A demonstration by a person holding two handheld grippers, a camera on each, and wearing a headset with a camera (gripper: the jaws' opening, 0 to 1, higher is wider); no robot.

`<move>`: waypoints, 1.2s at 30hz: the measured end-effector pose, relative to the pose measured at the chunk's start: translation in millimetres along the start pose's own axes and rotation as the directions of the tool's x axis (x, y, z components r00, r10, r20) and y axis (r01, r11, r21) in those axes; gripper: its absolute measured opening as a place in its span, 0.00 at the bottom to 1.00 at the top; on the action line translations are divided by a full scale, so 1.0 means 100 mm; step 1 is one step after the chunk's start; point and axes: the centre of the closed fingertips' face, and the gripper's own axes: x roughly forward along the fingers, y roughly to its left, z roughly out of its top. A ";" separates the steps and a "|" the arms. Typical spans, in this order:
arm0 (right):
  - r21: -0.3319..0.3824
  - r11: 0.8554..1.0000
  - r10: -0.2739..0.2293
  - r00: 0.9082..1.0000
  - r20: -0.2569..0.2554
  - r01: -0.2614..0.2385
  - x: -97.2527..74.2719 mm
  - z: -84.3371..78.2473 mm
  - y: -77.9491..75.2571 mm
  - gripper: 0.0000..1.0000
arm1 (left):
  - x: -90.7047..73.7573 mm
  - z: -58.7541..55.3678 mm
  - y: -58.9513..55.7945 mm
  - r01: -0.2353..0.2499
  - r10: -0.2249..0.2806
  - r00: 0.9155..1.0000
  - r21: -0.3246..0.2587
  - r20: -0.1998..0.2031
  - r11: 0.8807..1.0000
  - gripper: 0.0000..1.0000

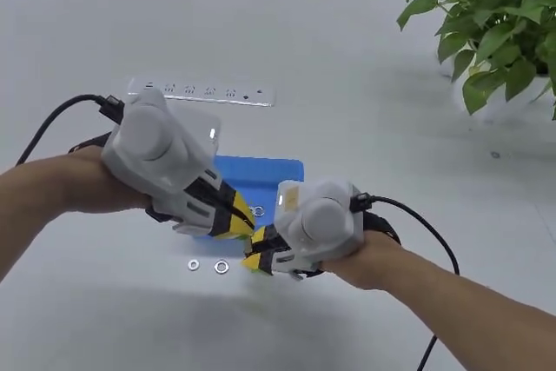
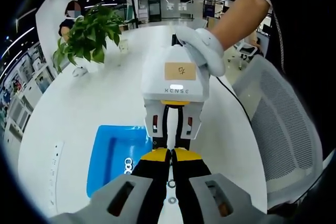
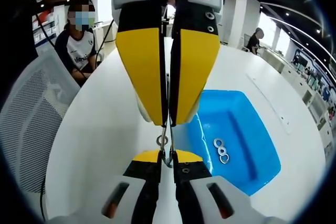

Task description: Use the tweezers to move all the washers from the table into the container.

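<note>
The left claw (image 1: 240, 223) and right claw (image 1: 257, 255) meet tip to tip just above the tabletop (image 1: 347, 67). In the right gripper view a thin metal strip, the tweezers (image 3: 167, 148), runs out of the left claw's yellow jaws at 12 o'clock and down into the right claw's own jaws at 6 o'clock. Both claws look clenched on the tweezers, one at each end. That reads as a regrip or a handover: one claw steadies the tool so the other can settle its hold where a squeeze will close the tips.

The container (image 1: 269, 171) lies at 12 o'clock from the meeting point, close enough that a carry will be short. Three washers (image 3: 220, 150) already lie in a small cluster on its floor. Two loose washers (image 1: 221, 267) rest on the tabletop at 8 o'clock from the claws, just beside them and apart from the container. Another ring (image 3: 161, 140) shows right beside the tweezers; whether it is pinched or lying on the tabletop behind them I cannot tell.

Some of the task seems done, with at least those two washers left.
</note>
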 end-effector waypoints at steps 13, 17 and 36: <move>-0.038 0.999 -0.018 1.000 -0.008 0.018 -0.14 0.19 0.00 0.10 | -0.19 0.15 -0.04 -0.034 0.033 0.999 0.026 0.013 0.999 0.06; -0.048 0.998 -0.029 1.000 -0.006 0.028 -0.20 0.26 0.00 0.10 | -0.26 0.20 -0.05 -0.043 0.042 0.999 0.037 0.017 0.998 0.06; -0.094 0.993 -0.066 0.998 0.002 0.066 -0.39 0.51 -0.17 0.10 | -0.50 0.40 0.08 -0.095 0.093 0.995 0.077 0.034 0.992 0.06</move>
